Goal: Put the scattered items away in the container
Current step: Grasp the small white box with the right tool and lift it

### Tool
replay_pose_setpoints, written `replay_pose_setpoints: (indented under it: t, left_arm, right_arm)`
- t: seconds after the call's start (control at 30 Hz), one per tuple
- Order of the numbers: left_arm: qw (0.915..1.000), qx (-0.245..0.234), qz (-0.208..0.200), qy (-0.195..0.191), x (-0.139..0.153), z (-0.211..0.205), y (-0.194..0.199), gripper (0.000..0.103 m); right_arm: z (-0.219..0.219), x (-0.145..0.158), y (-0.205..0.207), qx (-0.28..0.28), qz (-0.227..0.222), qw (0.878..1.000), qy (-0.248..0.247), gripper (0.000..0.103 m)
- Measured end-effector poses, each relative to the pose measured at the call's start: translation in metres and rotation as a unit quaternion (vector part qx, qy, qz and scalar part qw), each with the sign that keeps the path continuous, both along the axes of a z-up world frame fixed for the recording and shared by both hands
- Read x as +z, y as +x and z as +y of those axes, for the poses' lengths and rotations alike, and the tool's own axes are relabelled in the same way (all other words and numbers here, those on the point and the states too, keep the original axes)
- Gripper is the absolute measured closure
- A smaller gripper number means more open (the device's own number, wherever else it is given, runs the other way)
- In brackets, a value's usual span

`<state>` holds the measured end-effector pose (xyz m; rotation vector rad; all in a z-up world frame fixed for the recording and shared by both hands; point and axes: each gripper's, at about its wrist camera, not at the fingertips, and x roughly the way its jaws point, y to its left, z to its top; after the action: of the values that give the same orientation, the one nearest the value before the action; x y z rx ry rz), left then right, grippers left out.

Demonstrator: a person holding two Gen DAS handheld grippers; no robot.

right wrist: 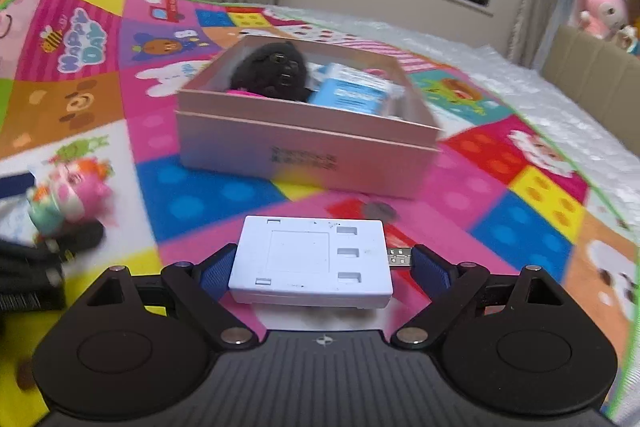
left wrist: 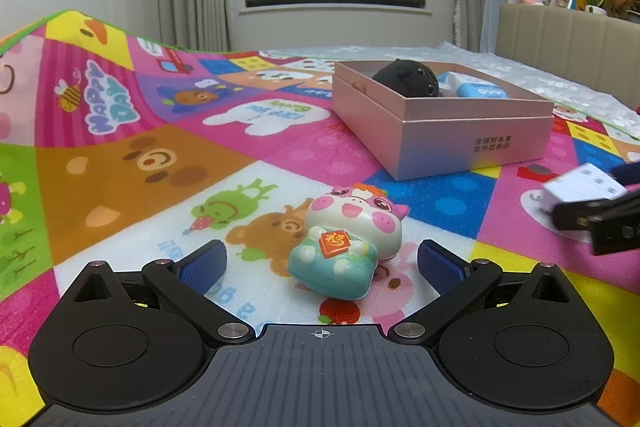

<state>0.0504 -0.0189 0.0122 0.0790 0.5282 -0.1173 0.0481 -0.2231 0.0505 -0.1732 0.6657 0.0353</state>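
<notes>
I see the pink-and-white cow figurine (left wrist: 347, 242) lying between my wide-spread left hand-held gripper (left wrist: 322, 263); my right hand-held gripper (right wrist: 316, 267) clamps the white plastic USB hub (right wrist: 310, 261); the mat (left wrist: 120, 147) reads "HAPPY DAY"

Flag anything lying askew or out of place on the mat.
The pig toy lies tipped on its back on the mat, outside the pink box, between the open jaws of the left gripper. The white USB device is also outside the box, in the right gripper.

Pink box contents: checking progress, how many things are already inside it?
2 visible: a black plush toy at the left and a blue-and-white packet at the right of the pink box. More may be hidden.
</notes>
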Motion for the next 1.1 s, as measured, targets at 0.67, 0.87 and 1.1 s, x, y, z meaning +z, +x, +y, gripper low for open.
replay_pose_setpoints:
  t: [0.67, 0.87, 1.1]
  left_arm:
    - [0.9984, 0.011, 0.047, 0.031, 0.012, -0.011, -0.002, 0.0]
    - [0.9904, 0.054, 0.025, 0.124, 0.015, -0.008, -0.006, 0.0]
    - [0.9935, 0.073, 0.051, 0.07, 0.023, 0.017, -0.002, 0.0]
  right_arm:
    - [-0.035, -0.022, -0.016, -0.046, -0.032, 0.997, 0.06, 0.0]
    - [-0.034, -0.023, -0.016, -0.047, -0.031, 0.996, 0.063, 0.0]
    - [-0.032, -0.024, -0.017, -0.048, -0.033, 0.997, 0.056, 0.0]
